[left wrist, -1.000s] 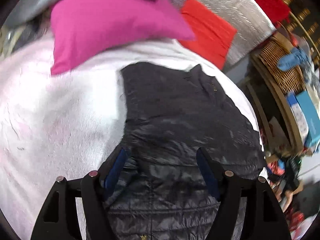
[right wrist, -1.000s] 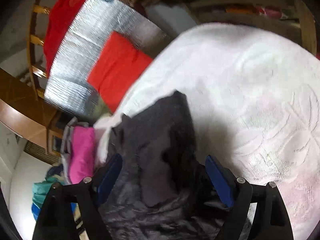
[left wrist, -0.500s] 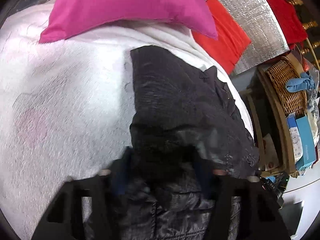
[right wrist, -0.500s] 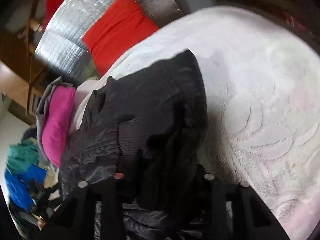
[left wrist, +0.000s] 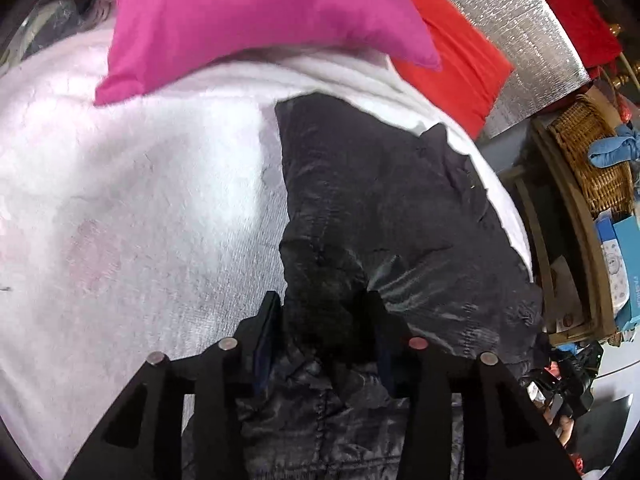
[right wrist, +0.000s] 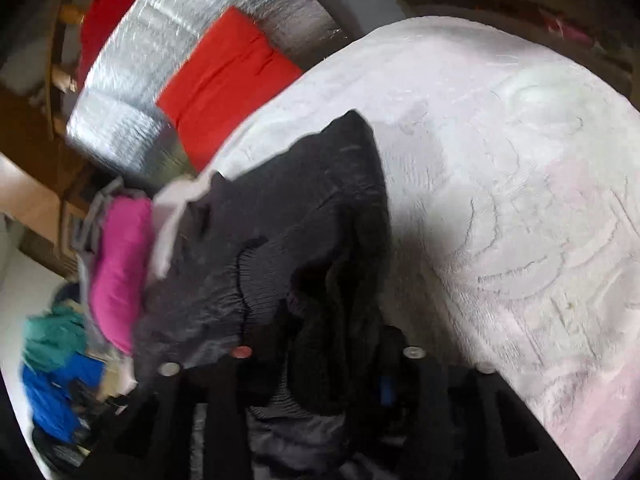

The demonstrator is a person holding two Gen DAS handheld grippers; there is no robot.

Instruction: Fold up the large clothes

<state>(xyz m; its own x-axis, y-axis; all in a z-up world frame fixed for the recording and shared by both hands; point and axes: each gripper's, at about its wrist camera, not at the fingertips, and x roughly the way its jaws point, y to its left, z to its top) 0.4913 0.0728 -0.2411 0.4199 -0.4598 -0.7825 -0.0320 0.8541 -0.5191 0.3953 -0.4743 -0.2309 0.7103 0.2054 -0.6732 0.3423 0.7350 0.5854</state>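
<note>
A black quilted jacket lies on a white textured blanket. My left gripper is shut on a bunched fold of the jacket's near edge. In the right wrist view the same jacket is rumpled, with a ribbed hem showing. My right gripper is shut on a thick fold of it. The fabric hides most of the fingertips in both views.
A pink pillow lies at the far end of the blanket. A red cloth on a silver mat lies beyond the edge. A wicker basket and boxes stand on shelves at the right. Clothes are piled at the left.
Both grippers were open over the jacket a second ago and have closed on folds of its near edge. The fabric is now bunched and lifted between the fingers.
</note>
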